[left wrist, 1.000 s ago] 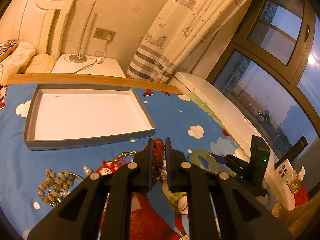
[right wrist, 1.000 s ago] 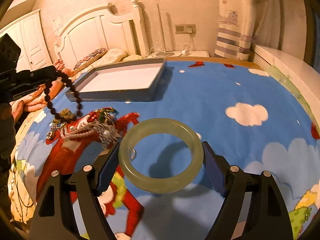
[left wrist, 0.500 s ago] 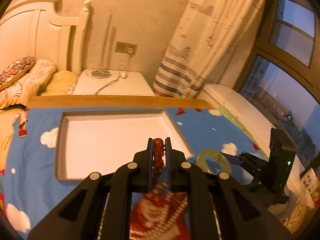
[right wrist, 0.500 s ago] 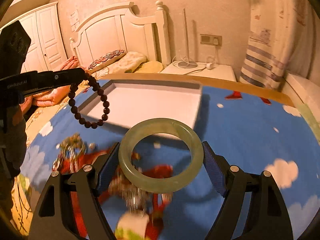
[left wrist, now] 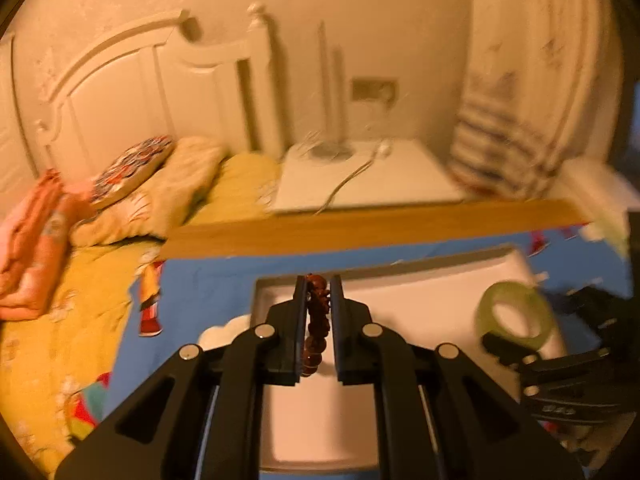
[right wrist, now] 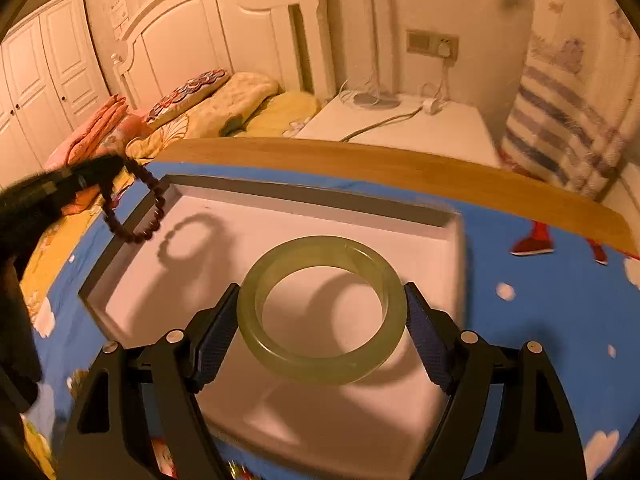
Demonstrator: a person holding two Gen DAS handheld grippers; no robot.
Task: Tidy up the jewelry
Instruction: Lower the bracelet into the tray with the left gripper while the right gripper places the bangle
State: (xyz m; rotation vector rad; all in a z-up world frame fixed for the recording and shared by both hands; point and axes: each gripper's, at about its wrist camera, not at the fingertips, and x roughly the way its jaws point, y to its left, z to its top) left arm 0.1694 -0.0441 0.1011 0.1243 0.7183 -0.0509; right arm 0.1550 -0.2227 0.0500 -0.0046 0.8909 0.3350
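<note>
Over the tray (right wrist: 120, 240), the left tool (left wrist: 318, 280) pinched a bead bracelet (left wrist: 316, 320); the right tool (right wrist: 322, 308) clamped a jade bangle (right wrist: 320, 364).

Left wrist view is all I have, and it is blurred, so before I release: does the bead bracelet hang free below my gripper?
Observer: Yes. From the right wrist, the bead bracelet hangs as an open loop from the left gripper, by the tray's far left corner.
Operator: And the bangle's grip?
Observer: The right gripper clamps the green bangle by its outer rim, above the tray floor.
</note>
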